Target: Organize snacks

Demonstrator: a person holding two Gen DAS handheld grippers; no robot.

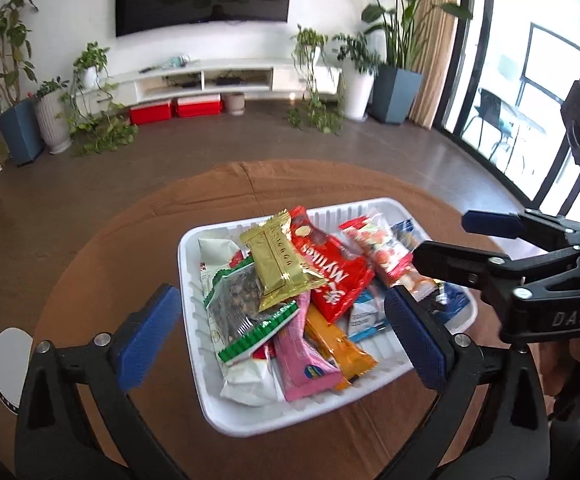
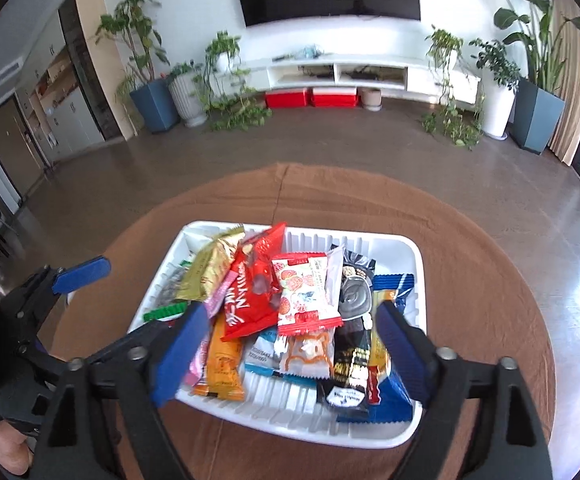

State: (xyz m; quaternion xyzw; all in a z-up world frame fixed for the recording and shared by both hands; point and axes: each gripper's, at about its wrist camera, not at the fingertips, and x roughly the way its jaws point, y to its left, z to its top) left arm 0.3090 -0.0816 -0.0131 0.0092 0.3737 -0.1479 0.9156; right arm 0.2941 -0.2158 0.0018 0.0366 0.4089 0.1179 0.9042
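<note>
A white ribbed tray (image 1: 194, 248) sits on a round brown-clothed table and holds several snack packets: a gold bar (image 1: 278, 260), a red Mylikes bag (image 1: 330, 268), a strawberry-print packet (image 1: 386, 256), a pink bar (image 1: 302, 356), an orange bar (image 1: 338, 344) and a green-edged nut bag (image 1: 238, 308). My left gripper (image 1: 282, 336) is open and empty just above the tray's near side. My right gripper (image 2: 290, 344) is open and empty over its near edge (image 2: 274, 424). In the right wrist view the red bag (image 2: 250, 292) and strawberry packet (image 2: 306, 292) lie on top.
The table (image 1: 130, 240) has bare brown cloth around the tray. A white round object (image 1: 6, 360) sits at the left edge. Beyond are a floor, potted plants, a TV console (image 1: 210, 80) and red boxes. The right gripper shows at right in the left wrist view (image 1: 442, 244).
</note>
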